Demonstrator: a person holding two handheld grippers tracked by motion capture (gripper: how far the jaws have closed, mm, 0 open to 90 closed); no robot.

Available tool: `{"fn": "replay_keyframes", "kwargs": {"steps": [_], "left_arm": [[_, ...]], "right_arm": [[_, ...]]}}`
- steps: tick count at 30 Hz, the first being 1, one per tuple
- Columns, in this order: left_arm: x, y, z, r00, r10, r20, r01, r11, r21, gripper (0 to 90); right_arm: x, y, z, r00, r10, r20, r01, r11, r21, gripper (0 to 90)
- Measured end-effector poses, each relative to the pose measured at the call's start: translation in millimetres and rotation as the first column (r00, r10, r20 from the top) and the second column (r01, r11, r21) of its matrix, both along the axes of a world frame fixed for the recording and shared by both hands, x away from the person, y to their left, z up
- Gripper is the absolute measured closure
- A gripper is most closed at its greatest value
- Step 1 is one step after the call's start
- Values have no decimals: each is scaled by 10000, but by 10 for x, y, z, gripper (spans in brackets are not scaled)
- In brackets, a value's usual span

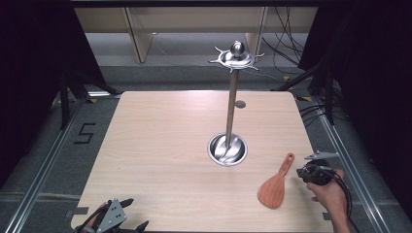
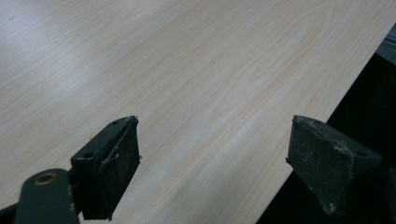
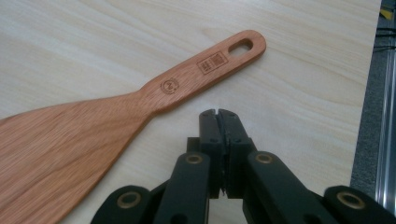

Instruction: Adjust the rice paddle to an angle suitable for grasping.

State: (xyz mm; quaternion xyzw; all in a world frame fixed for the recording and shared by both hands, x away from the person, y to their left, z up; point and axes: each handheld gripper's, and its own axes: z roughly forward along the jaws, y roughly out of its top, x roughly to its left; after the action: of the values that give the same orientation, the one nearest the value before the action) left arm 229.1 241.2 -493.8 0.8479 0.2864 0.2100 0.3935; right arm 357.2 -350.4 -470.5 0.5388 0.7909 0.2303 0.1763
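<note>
Wooden rice paddle (image 1: 275,187) lies flat on my table (image 1: 165,145), off to the near right of the steel stand (image 1: 228,145), its handle aimed back toward the stand's side of the table and its broad blade toward me. In the right gripper view the blade runs off the left and bottom edges, so I cannot see its tip; two small stamps on the handle are too fine for me to read.

My right gripper (image 3: 218,114) sits just beside the paddle's handle, on the side away from the stand, jaws pressed together with nothing between them and not touching the wood.

My left gripper (image 1: 131,213) rests far from the stand at the table's near left corner, partly cut off by the bottom edge; its jaws stand wide apart over bare tabletop, holding nothing.
</note>
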Motion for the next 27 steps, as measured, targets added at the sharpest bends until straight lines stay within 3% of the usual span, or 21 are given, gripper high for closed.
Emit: {"fn": "replay_keyframes", "kwargs": {"steps": [2, 3, 6, 10, 13, 14, 15, 17, 18, 19, 20, 27], "left_arm": [[-19, -6, -4, 9994, 158, -299, -164, 9997, -179, 161], [-7, 13, 10, 9999, 27, -145, -26, 10000, 82, 161], [-8, 1, -2, 9998, 160, -108, -162, 9996, -210, 161], [-18, -1, 0, 9992, 210, -335, -217, 9996, -187, 161], [-17, -3, -3, 9993, 223, -288, -228, 9996, -178, 161], [-16, -3, -4, 9994, 207, -294, -212, 9996, -173, 161], [-12, 4, 2, 9995, 124, -287, -127, 9999, -113, 161], [-10, 4, 0, 9995, 126, -275, -129, 9999, -109, 161], [-8, 0, -8, 9998, 137, -151, -139, 9998, -122, 161], [-3, 6, -3, 9999, 108, -91, -108, 9999, 26, 161], [-1, 7, -3, 9999, 95, -84, -95, 9999, 54, 161], [-2, 7, -3, 9999, 119, -83, -119, 9999, 42, 161]], "right_arm": [[41, 0, -26, 10000, -62, -18, 62, 10000, 35, 900], [53, -4, -36, 10000, 8, 24, -8, 10000, 81, 900], [94, 13, -52, 10000, -52, 60, 51, 9999, 134, 900], [160, 41, -78, 10000, -78, 4, 78, 9999, 75, 900], [206, 57, -101, 9999, -112, -59, 113, 9999, 101, 900], [236, 47, -118, 9999, 97, 59, -97, 9999, 45, 900], [239, 65, -110, 9999, -158, -36, 159, 9997, 184, 900], [279, 57, -130, 10000, -45, 55, 45, 9999, 119, 900], [288, 76, -127, 9997, -194, -124, 198, 9994, 269, 900], [308, 64, -147, 10000, -18, 49, 18, 10000, 49, 900], [314, 87, -142, 9998, -214, -44, 214, 9996, 157, 900], [383, 142, -182, 9997, -201, -142, 204, 9996, 207, 900]]}}
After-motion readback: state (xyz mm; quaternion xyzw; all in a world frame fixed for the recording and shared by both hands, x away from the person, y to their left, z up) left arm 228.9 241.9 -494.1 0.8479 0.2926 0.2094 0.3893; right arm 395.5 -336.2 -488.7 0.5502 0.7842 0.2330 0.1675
